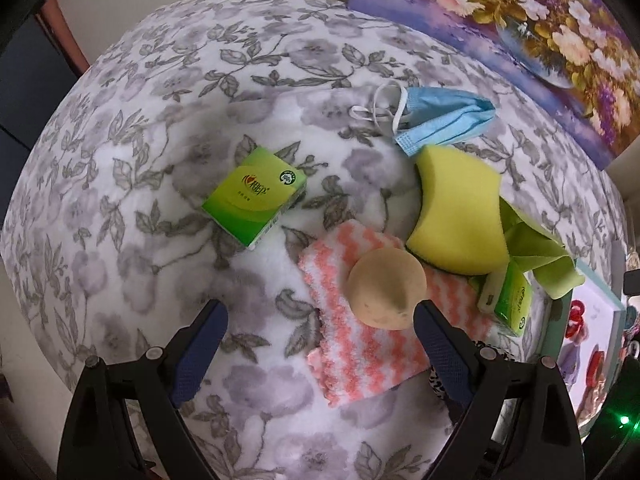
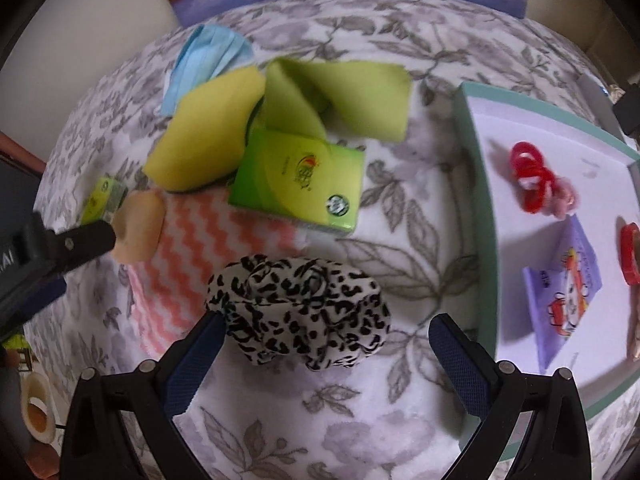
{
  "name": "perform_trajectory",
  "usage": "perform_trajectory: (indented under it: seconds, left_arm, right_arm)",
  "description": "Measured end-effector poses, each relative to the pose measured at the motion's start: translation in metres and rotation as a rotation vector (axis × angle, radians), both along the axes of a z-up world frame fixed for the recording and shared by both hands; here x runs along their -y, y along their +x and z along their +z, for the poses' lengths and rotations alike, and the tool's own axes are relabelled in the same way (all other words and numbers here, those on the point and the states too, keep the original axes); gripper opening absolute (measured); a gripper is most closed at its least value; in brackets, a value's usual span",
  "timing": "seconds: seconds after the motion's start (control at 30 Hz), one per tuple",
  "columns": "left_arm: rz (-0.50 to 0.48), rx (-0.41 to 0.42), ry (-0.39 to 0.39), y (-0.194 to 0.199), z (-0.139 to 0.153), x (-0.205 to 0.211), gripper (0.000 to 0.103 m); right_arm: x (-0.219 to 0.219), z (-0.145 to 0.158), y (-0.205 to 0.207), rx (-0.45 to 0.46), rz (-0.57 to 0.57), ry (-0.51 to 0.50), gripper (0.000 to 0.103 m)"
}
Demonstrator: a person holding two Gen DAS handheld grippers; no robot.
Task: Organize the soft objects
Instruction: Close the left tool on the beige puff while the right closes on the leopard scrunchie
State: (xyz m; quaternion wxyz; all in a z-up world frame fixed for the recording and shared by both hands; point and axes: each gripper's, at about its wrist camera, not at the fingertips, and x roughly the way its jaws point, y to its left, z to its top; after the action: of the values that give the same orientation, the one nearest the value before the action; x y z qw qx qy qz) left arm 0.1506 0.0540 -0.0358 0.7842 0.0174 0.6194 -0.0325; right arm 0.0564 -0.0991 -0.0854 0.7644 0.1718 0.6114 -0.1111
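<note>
My left gripper (image 1: 320,316) is open above the floral blanket, with the pink-and-white striped cloth (image 1: 352,344) and a tan round puff (image 1: 386,292) near its right finger. A green tissue pack (image 1: 256,196), a yellow sponge (image 1: 460,216), a blue face mask (image 1: 440,120) and a green cloth (image 1: 536,256) lie beyond. My right gripper (image 2: 326,332) is open around a leopard-print scrunchie (image 2: 304,312). Ahead lie a second green tissue pack (image 2: 300,184), the sponge (image 2: 208,140), the green cloth (image 2: 352,92) and the puff (image 2: 140,228).
A teal-rimmed white box (image 2: 476,200) at the right holds red hair ties (image 2: 528,176), a purple packet (image 2: 564,284) and a red ring (image 2: 632,252). A flower painting (image 1: 520,32) leans at the back. The left gripper's finger (image 2: 80,244) shows at the left.
</note>
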Motion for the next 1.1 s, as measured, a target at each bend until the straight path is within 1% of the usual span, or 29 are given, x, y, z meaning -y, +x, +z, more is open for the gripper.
perform_trajectory:
  seconds: [0.07, 0.17, 0.23, 0.37, 0.43, 0.47, 0.5, 0.57, 0.63, 0.7, 0.77, 0.8, 0.97, 1.03, 1.1]
  left_arm:
    - [-0.006, -0.006, 0.001, 0.001, -0.002, 0.004, 0.094]
    - [-0.019, -0.015, -0.034, 0.001, -0.005, 0.010, 0.094]
    - [-0.034, -0.018, -0.042, 0.001, -0.007, 0.015, 0.094]
    - [-0.078, -0.009, -0.007, 0.000, -0.011, 0.027, 0.094]
    - [-0.093, 0.000, 0.005, -0.001, -0.011, 0.031, 0.092]
    - [-0.100, 0.007, 0.008, -0.001, -0.011, 0.033, 0.088]
    - [-0.104, 0.011, 0.008, -0.002, -0.011, 0.034, 0.081]
    - [-0.117, 0.012, 0.005, -0.002, -0.011, 0.037, 0.072]
    - [-0.125, 0.004, 0.002, -0.003, -0.014, 0.038, 0.067]
    - [-0.130, -0.001, 0.004, -0.003, -0.017, 0.041, 0.059]
    - [-0.132, -0.003, 0.007, -0.002, -0.018, 0.041, 0.051]
    - [-0.134, -0.004, 0.004, -0.002, -0.019, 0.041, 0.050]
    - [-0.134, 0.001, -0.020, -0.002, -0.017, 0.039, 0.049]
    - [-0.134, 0.007, -0.028, -0.001, -0.016, 0.038, 0.049]
    - [-0.131, 0.015, -0.039, 0.000, -0.011, 0.034, 0.049]
  right_arm:
    - [-0.003, -0.003, 0.002, -0.009, 0.010, -0.005, 0.103]
    - [-0.008, -0.007, 0.001, -0.012, 0.021, -0.004, 0.103]
    - [-0.011, -0.009, 0.002, -0.011, 0.028, -0.011, 0.103]
    - [-0.013, -0.012, 0.003, -0.010, 0.025, -0.017, 0.103]
    - [-0.013, -0.011, 0.004, -0.004, 0.022, -0.019, 0.103]
    - [-0.012, -0.011, 0.003, 0.001, 0.024, -0.017, 0.100]
    - [-0.012, -0.010, 0.002, 0.005, 0.027, -0.012, 0.096]
    - [-0.011, -0.008, 0.002, 0.013, 0.030, -0.002, 0.092]
    - [-0.012, -0.007, 0.002, 0.019, 0.034, 0.008, 0.088]
    - [-0.012, -0.007, 0.001, 0.025, 0.034, 0.024, 0.081]
    - [-0.011, -0.006, 0.000, 0.028, 0.033, 0.036, 0.079]
    - [-0.011, -0.006, -0.001, 0.031, 0.034, 0.042, 0.077]
    - [0.006, -0.002, -0.001, 0.033, 0.024, 0.064, 0.072]
    - [0.009, -0.001, -0.001, 0.033, 0.021, 0.070, 0.068]
    - [0.011, 0.001, -0.001, 0.034, 0.020, 0.075, 0.063]
